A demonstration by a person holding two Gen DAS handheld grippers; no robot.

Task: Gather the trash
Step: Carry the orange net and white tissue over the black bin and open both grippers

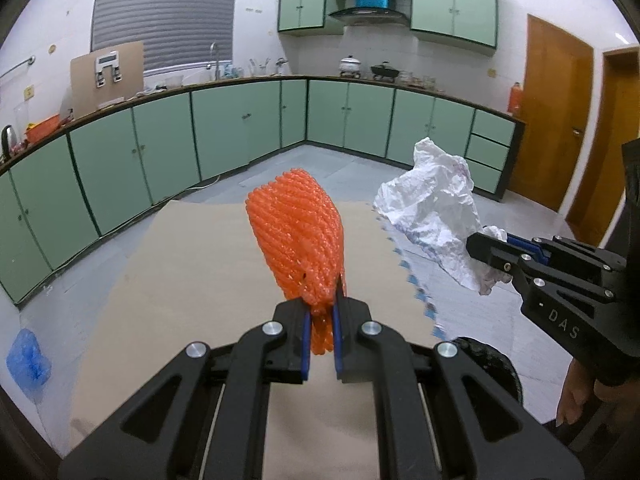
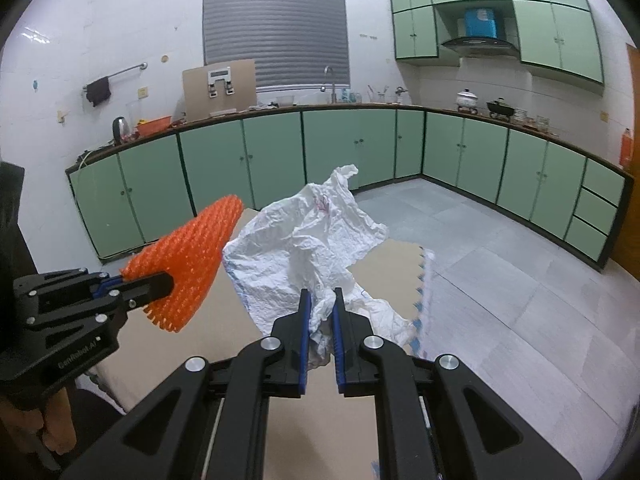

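Note:
My left gripper (image 1: 321, 300) is shut on an orange foam net sleeve (image 1: 296, 236), which stands up from the jaws above a beige floor mat (image 1: 192, 280). My right gripper (image 2: 320, 300) is shut on a crumpled white plastic bag (image 2: 308, 240) that billows up and hangs to both sides of the fingers. In the left wrist view the right gripper (image 1: 486, 246) comes in from the right with the white bag (image 1: 436, 208). In the right wrist view the left gripper (image 2: 160, 278) shows at the left with the orange net (image 2: 192, 252). Both are held in the air, side by side.
Green base cabinets (image 1: 224, 132) run along the walls under a worktop with a kettle, pots and a sink. A crumpled blue plastic piece (image 1: 28, 360) lies on the grey tile floor at the left. A brown door (image 1: 556, 108) stands at the right. A dark round rim (image 1: 492, 360) shows below the right gripper.

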